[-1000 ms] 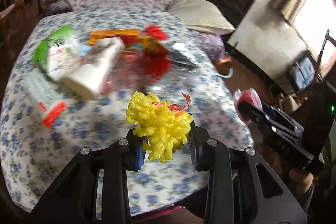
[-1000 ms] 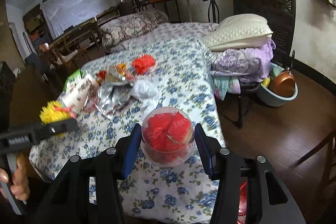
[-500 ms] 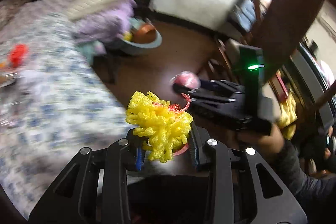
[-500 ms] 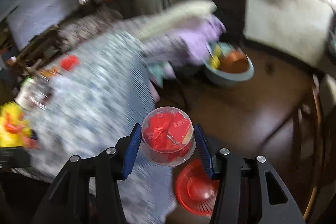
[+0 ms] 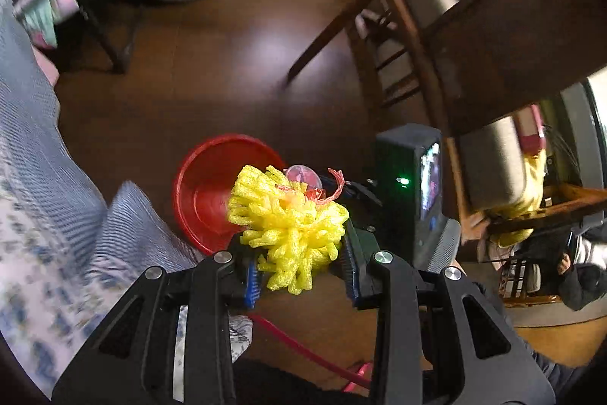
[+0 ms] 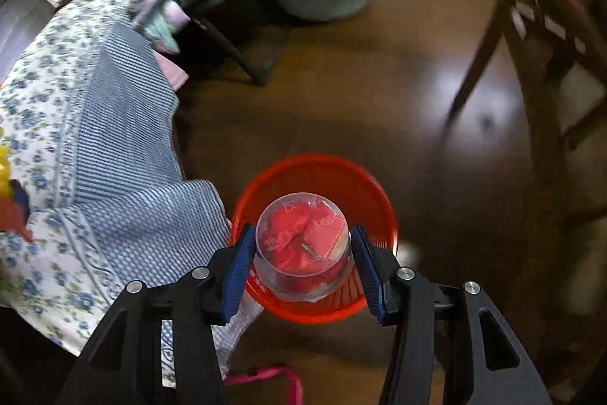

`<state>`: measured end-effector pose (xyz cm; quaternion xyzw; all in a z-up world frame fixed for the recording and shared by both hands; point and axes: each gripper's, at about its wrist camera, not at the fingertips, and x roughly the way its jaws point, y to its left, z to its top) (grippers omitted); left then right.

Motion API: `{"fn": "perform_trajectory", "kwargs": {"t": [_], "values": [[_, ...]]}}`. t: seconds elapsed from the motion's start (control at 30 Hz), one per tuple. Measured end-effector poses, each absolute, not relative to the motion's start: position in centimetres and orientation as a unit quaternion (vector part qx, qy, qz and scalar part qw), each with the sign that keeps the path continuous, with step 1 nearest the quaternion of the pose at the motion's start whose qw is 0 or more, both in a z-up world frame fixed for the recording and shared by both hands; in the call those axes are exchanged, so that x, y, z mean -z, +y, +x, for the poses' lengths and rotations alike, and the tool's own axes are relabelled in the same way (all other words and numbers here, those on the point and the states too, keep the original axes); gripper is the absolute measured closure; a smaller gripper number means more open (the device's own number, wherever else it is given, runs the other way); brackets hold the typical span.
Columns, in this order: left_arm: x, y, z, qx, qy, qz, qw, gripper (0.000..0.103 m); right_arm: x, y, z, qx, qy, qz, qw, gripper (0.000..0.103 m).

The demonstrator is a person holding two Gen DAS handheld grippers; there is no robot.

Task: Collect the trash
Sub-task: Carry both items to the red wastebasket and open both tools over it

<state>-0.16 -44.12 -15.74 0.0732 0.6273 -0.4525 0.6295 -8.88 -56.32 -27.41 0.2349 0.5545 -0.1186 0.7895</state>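
Over the dark wooden floor (image 6: 341,101), both grippers are hanging above the red bin (image 6: 379,192): the left gripper (image 5: 299,272) is clamping a yellow foam net (image 5: 288,226), the right gripper (image 6: 301,264) a clear cup (image 6: 301,249) of red scraps; neither is dropped yet.

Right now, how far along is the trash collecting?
Midway. The red bin on the floor looks empty. In hand: the right gripper holds a clear cup of red wrappers over it; the left gripper grips yellow foam netting nearby. Left: dropping both in.

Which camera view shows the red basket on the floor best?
The right wrist view: the red basket shows nearly its whole rim below the clear cup. In the left wrist view, the yellow foam net hides part of it.
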Motion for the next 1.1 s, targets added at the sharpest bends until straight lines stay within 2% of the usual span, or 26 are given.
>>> {"fn": "perform_trajectory", "kwargs": {"t": [0.27, 0.3, 0.33, 0.37, 0.43, 0.5, 0.77, 1.0, 1.1], "values": [[20.0, -46.3, 0.7, 0.442, 0.678, 0.057, 0.585, 0.065, 30.8, -56.1, -9.6, 0.113, 0.562, 0.269, 0.774, 0.052], [20.2, -46.4, 0.7, 0.437, 0.683, 0.052, 0.583, 0.059, 31.1, -56.1, -9.6, 0.115, 0.562, 0.272, 0.773, 0.047], [20.3, -46.6, 0.6, 0.434, 0.687, 0.048, 0.581, 0.053, 31.2, -56.1, -9.8, 0.118, 0.563, 0.272, 0.771, 0.034], [20.7, -46.7, 0.8, 0.432, 0.692, 0.040, 0.577, 0.049, 31.1, -56.2, -9.8, 0.123, 0.564, 0.268, 0.772, 0.030], [20.8, -46.6, 1.0, 0.429, 0.698, 0.030, 0.573, 0.037, 30.8, -56.2, -10.1, 0.131, 0.564, 0.251, 0.776, 0.029], [20.7, -46.4, 1.1, 0.424, 0.697, 0.029, 0.577, 0.033, 30.6, -56.5, -10.3, 0.135, 0.567, 0.245, 0.775, 0.028], [18.7, -44.8, 1.5, 0.413, 0.684, 0.015, 0.601, 0.033, 27.5, -56.8, -11.1, 0.145, 0.562, 0.222, 0.784, 0.027], [15.8, -43.5, 0.6, 0.425, 0.665, 0.014, 0.614, 0.031, 21.9, -56.5, -11.9, 0.171, 0.528, 0.202, 0.807, 0.024], [13.1, -41.9, 0.6, 0.424, 0.640, 0.014, 0.641, 0.031, 18.8, -56.0, -12.3, 0.181, 0.507, 0.189, 0.822, 0.019]]}}
